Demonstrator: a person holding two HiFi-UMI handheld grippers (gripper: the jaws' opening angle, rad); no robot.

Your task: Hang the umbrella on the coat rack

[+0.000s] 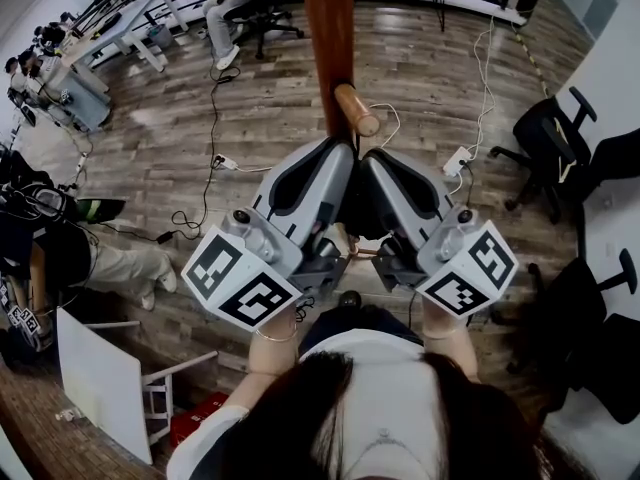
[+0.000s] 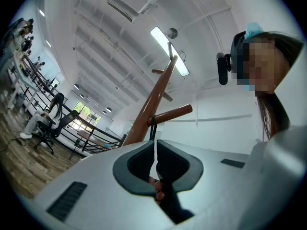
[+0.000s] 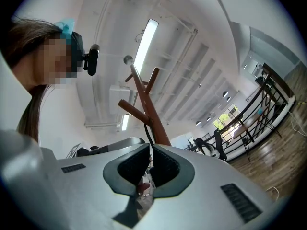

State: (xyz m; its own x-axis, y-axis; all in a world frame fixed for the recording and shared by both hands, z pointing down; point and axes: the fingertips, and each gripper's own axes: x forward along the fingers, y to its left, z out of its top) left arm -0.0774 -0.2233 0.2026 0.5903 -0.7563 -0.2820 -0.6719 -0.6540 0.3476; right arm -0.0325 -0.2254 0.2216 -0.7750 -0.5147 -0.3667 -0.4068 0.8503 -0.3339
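Both grippers are held up side by side in front of the person's chest, slanting inward so their tips almost meet. The left gripper (image 2: 156, 146) has its jaws pressed nearly together on the thin dark umbrella strap (image 2: 152, 130). The right gripper (image 3: 150, 150) pinches the same strap. Bare wrists (image 1: 274, 334) show beneath the marker cubes (image 1: 243, 280).

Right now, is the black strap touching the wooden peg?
Touching. The left gripper view shows the strap looped over the peg, right beside the pole, with no gap between loop and wood.
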